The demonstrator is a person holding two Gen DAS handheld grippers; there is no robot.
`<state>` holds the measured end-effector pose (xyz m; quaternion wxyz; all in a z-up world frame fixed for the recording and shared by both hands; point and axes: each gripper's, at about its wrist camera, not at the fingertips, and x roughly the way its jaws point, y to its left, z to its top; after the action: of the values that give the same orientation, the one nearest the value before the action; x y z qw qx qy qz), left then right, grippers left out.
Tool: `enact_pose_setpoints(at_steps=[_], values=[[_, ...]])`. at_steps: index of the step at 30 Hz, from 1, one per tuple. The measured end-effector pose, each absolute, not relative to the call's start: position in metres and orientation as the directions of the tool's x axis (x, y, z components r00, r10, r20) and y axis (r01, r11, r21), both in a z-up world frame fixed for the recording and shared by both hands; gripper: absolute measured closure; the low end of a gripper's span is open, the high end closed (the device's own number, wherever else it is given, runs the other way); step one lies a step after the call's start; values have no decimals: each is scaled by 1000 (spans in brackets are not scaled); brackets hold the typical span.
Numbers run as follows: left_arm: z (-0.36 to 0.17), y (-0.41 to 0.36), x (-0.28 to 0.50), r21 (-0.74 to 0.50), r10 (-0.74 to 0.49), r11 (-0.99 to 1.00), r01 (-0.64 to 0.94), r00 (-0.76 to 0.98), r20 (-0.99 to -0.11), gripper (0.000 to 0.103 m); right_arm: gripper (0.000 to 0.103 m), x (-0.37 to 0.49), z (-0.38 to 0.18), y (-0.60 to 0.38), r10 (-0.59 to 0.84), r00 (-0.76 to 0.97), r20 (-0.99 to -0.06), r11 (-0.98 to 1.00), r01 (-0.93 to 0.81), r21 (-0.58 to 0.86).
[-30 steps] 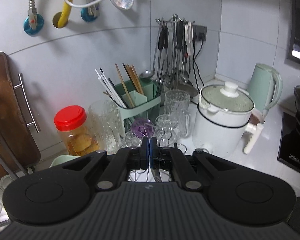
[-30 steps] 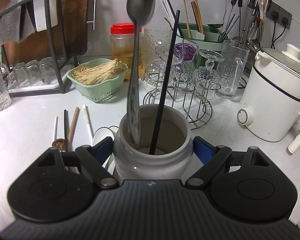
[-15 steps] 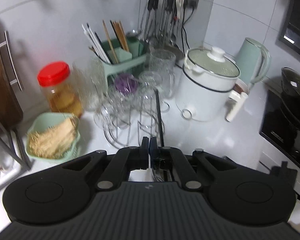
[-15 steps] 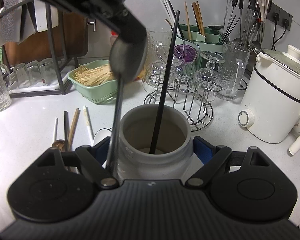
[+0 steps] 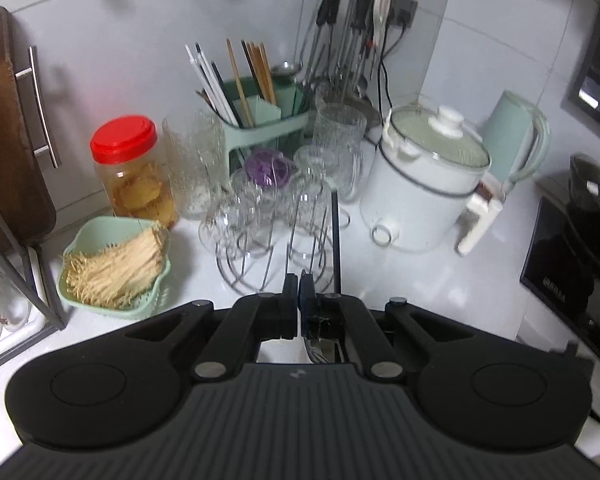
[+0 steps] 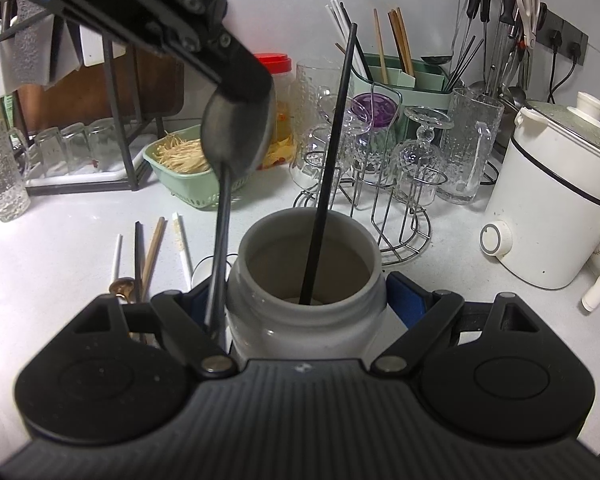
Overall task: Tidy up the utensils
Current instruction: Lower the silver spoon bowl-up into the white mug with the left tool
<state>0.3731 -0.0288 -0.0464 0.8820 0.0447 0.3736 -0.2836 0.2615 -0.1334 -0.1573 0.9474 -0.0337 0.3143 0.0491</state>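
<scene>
My right gripper (image 6: 308, 296) is shut on a grey ceramic jar (image 6: 306, 320) standing on the white counter. One black chopstick (image 6: 332, 160) stands in the jar. My left gripper (image 6: 244, 80) comes in from the upper left, shut on the bowl of a metal spoon (image 6: 236, 140). The spoon's handle hangs down outside the jar, along its left side. In the left wrist view the left gripper (image 5: 299, 288) is closed, with the spoon (image 5: 316, 350) showing just behind the fingertips. Loose chopsticks (image 6: 148, 252) and a gold spoon (image 6: 122, 288) lie on the counter left of the jar.
A wire glass rack (image 6: 380, 152) stands behind the jar, a green utensil caddy (image 6: 404, 84) behind that. A green basket of enoki (image 6: 180, 164), a red-lidded jar (image 5: 132, 172), a white cooker (image 6: 556, 200), a kettle (image 5: 512, 136) and a dish rack (image 6: 60, 120) surround the area.
The left gripper carried the spoon from inside the jar's mouth to its left side, so the handle now hangs outside the rim. The left wrist view tilted downward. The right gripper stayed still.
</scene>
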Motion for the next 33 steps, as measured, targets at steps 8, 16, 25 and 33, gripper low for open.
enact_pose_setpoints(at_steps=[8,16,25,33], values=[[-11,-33,379,-62,-474,844,533,686,-551,102,14,262,-157,-132,70,796,-602,993,-114,-35],[-27,-50,383,-5,-442,847,532,699,-563,102,14,262,-157,-132,70,796,-601,993,-114,-35],[-49,-53,372,-15,-437,813,582,592,-678,101,14,262,-157,-132,70,797,-600,993,-115,-37],[-55,-65,357,-6,-421,756,654,479,-770,99,14,266,-156,-131,76,793,-605,991,-127,-41]])
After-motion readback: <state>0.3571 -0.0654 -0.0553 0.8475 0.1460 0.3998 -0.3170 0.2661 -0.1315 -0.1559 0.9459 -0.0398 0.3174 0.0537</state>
